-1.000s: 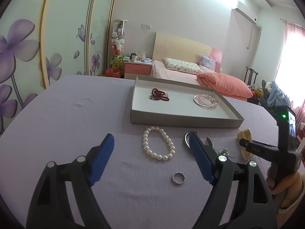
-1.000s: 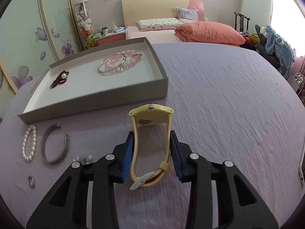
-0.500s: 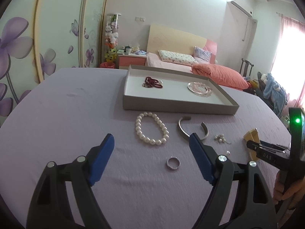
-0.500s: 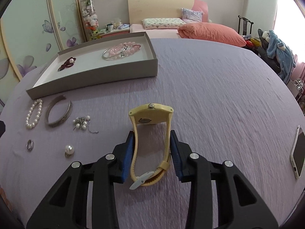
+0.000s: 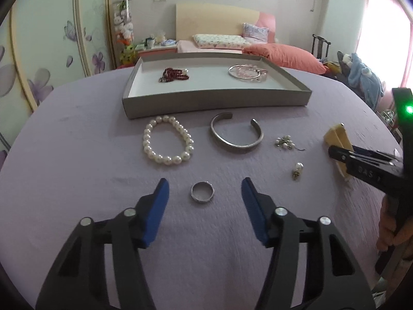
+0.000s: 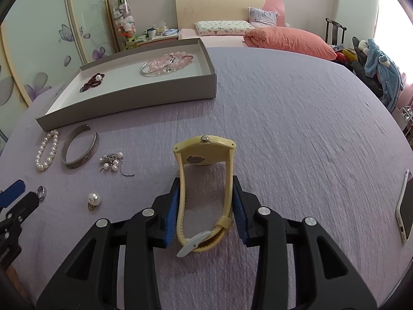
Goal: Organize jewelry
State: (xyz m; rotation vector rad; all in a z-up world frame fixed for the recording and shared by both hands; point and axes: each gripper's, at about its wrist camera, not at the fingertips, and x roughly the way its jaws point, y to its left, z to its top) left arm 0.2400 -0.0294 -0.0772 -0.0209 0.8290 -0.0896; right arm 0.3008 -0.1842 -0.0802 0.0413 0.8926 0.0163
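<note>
A grey shallow tray (image 5: 216,103) sits on the lilac counter, holding a dark red bead bracelet (image 5: 174,74) at its left and a pink bead bracelet with a silver bangle (image 5: 247,71) at its right; in front lie a pearl bracelet (image 5: 167,140), an open silver cuff (image 5: 236,135), a small pearl cluster (image 5: 285,142), a single pearl piece (image 5: 297,171) and a silver ring (image 5: 202,192); a yellow watch (image 6: 205,191) stands on edge, pinched by its strap.

Bright, soft daylight from window (image 5: 384,38) at right, blown out to white glare. Faint shadows only. Strong fisheye bending, dark vignette at corners. Slight blur toward worktop (image 6: 296,118) edges.
</note>
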